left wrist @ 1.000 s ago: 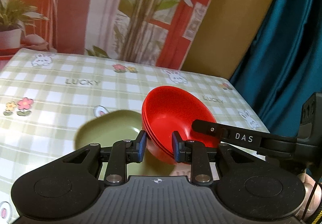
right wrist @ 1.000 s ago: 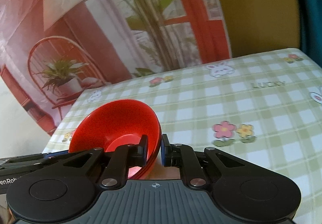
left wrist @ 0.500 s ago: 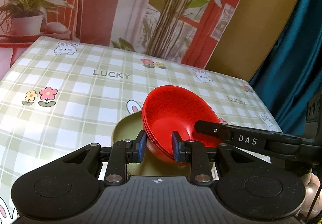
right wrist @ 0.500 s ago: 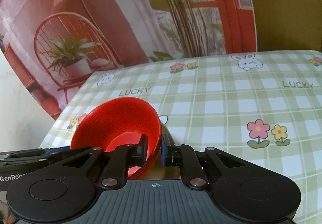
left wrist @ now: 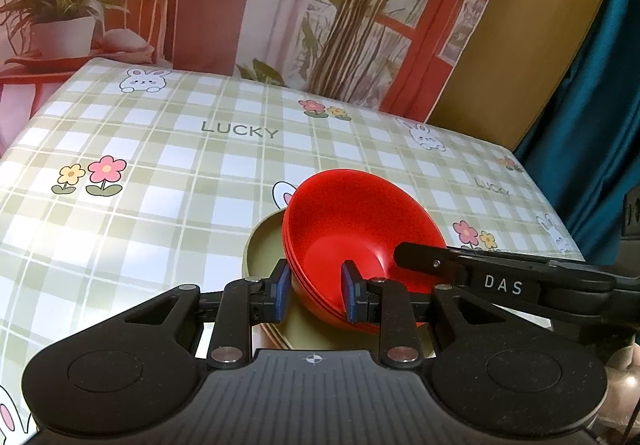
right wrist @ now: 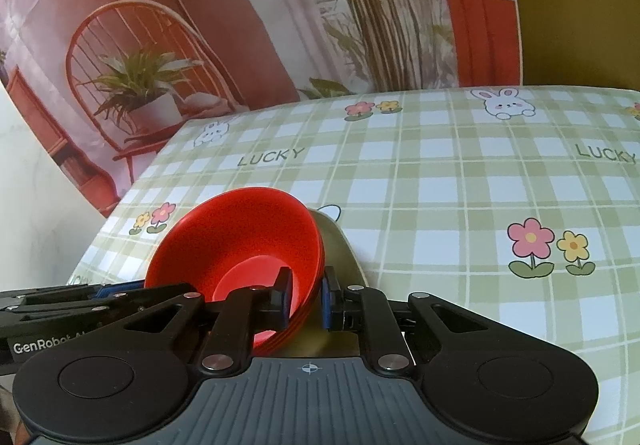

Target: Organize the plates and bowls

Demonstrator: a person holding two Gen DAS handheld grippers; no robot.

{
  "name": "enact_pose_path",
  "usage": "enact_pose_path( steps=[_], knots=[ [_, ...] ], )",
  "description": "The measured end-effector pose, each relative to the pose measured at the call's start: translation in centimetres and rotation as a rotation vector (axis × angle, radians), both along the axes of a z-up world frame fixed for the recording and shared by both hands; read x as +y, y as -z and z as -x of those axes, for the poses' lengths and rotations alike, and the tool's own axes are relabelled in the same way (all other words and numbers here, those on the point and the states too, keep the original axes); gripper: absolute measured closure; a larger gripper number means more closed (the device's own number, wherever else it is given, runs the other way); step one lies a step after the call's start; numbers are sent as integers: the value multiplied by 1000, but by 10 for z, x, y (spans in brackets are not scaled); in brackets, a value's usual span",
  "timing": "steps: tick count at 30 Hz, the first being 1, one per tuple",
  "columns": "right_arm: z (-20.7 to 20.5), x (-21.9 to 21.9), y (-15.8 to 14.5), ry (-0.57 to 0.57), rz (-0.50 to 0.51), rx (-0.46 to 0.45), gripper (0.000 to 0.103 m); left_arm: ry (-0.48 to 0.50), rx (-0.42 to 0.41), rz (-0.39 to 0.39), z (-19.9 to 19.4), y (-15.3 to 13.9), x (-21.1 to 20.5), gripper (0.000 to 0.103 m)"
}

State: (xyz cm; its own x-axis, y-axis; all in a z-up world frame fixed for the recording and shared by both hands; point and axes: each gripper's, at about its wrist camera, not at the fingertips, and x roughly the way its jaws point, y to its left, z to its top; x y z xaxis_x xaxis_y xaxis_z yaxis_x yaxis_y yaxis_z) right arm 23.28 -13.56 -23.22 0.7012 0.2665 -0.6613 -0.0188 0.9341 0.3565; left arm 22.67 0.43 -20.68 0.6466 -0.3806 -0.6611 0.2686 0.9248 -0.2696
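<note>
Red bowls (left wrist: 360,229), nested, over green plates (left wrist: 260,245) near bench (left wrist: 160,165) front edge: light, stiff, slick; your left tool (left wrist: 316,295) and right tool (right wrist: 306,297) pinch opposite rims

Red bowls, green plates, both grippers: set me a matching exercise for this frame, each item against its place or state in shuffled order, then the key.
Items
1. red bowls
2. green plates
3. left gripper
4. right gripper

Place or state
A. lying on the checked tablecloth under the bowls
B. nested stack, tilted, gripped at both sides
C. shut on the bowls' rim, seen in the left wrist view
D. shut on the bowls' opposite rim, one finger inside, one outside

Pairs: 1-B, 2-A, 3-C, 4-D
</note>
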Motion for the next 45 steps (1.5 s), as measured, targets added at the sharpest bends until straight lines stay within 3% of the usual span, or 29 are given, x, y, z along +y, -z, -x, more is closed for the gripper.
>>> enact_pose_path(
  steps=[17, 21, 25, 34, 42, 45],
  knots=[
    [5, 7, -6, -17, 60, -21, 82, -13, -24, -89, 2, -2, -10, 73],
    [10, 5, -13, -11, 68, -43, 77, -23, -54, -111, 6, -12, -9, 54],
    [16, 1, -19, 6, 74, -63, 71, -39, -79, -135, 10, -20, -10, 47],
    [36, -16, -27, 46, 80, -106, 44, -83, -126, -215, 26, -34, -14, 32],
    [54, -29, -39, 83, 70, -128, 3, -99, -206, -252, 44, -49, -18, 22],
    [58, -29, -43, 93, 102, -110, 0, -124, -210, -252, 51, -53, -19, 22]
  ],
)
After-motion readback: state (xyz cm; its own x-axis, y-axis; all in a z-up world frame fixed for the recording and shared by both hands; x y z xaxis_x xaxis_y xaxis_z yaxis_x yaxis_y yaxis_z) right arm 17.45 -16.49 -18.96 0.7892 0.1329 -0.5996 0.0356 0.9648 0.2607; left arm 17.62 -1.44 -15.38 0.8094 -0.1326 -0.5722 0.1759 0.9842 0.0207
